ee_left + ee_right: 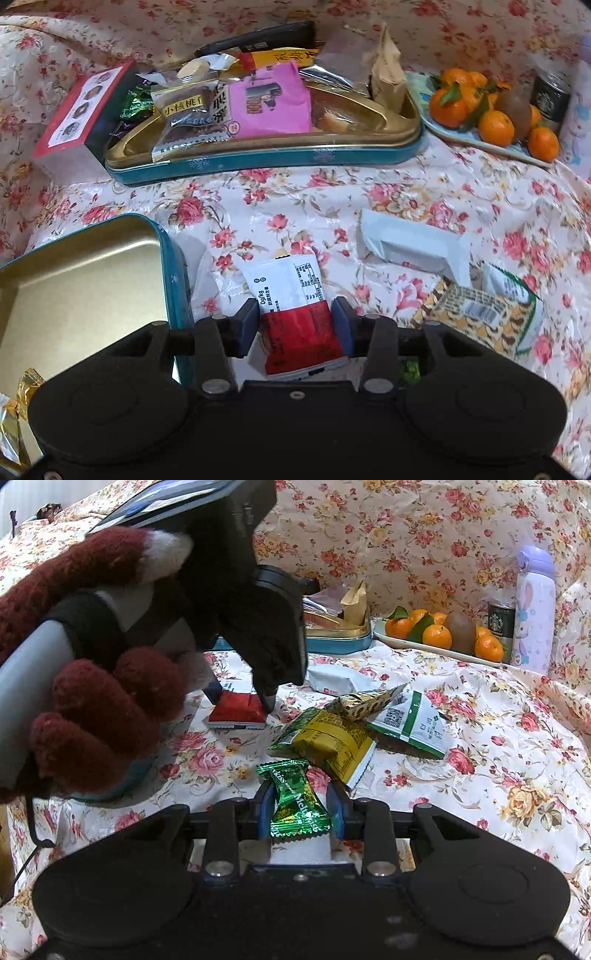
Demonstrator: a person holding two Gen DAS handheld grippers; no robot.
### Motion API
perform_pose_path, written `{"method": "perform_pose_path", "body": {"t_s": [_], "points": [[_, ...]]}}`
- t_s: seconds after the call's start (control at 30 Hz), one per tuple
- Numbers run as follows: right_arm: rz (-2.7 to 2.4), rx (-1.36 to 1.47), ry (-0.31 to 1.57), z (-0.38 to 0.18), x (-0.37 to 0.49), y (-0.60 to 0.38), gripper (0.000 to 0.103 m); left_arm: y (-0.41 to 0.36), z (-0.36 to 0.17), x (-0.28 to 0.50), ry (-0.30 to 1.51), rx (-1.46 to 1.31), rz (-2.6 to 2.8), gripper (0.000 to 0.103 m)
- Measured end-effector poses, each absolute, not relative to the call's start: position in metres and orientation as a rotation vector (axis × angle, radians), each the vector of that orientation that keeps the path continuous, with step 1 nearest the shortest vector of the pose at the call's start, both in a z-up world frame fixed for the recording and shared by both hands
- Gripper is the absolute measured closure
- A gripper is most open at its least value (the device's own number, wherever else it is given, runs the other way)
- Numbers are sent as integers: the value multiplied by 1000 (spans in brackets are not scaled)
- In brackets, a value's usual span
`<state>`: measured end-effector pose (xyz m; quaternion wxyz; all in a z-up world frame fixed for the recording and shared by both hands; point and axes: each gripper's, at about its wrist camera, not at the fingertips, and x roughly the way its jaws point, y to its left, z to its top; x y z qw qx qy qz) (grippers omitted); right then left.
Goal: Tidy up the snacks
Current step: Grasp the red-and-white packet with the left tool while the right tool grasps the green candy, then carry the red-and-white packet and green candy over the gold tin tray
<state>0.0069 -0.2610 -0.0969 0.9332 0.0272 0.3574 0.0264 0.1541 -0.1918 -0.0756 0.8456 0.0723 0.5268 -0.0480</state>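
A red-and-white snack packet (291, 291) lies flat on the flowered tablecloth. My left gripper (297, 323) points down over it, its blue pads at the packet's two sides, open, with no squeeze showing. The right wrist view shows the same left gripper (240, 701) straddling that packet (236, 710), held by a hand in a red knitted glove (110, 701). My right gripper (301, 808) is shut on a green foil candy (299, 805), which sticks out forward between the pads.
An open blue tin (92, 266) with a gold inside stands at the left. A second tin (258, 162) heaped with snacks stands behind. Loose packets (325, 738) lie right of the red one. A plate of tangerines (491, 122), a can (550, 96) and a purple bottle (535, 605) stand at the back right.
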Motion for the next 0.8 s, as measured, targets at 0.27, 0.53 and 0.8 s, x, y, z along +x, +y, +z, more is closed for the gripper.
{"method": "perform_pose_path", "body": {"t_s": [0.27, 0.53, 0.8], "points": [[3, 89, 765, -92, -4, -268, 73, -194, -73, 123, 1121, 189, -196, 59], [-136, 81, 787, -89, -29, -280, 73, -186, -69, 91, 1141, 202, -276, 59], [-203, 101, 812, -88, -37, -295, 72, -180, -69, 60, 1171, 207, -341, 58]]}}
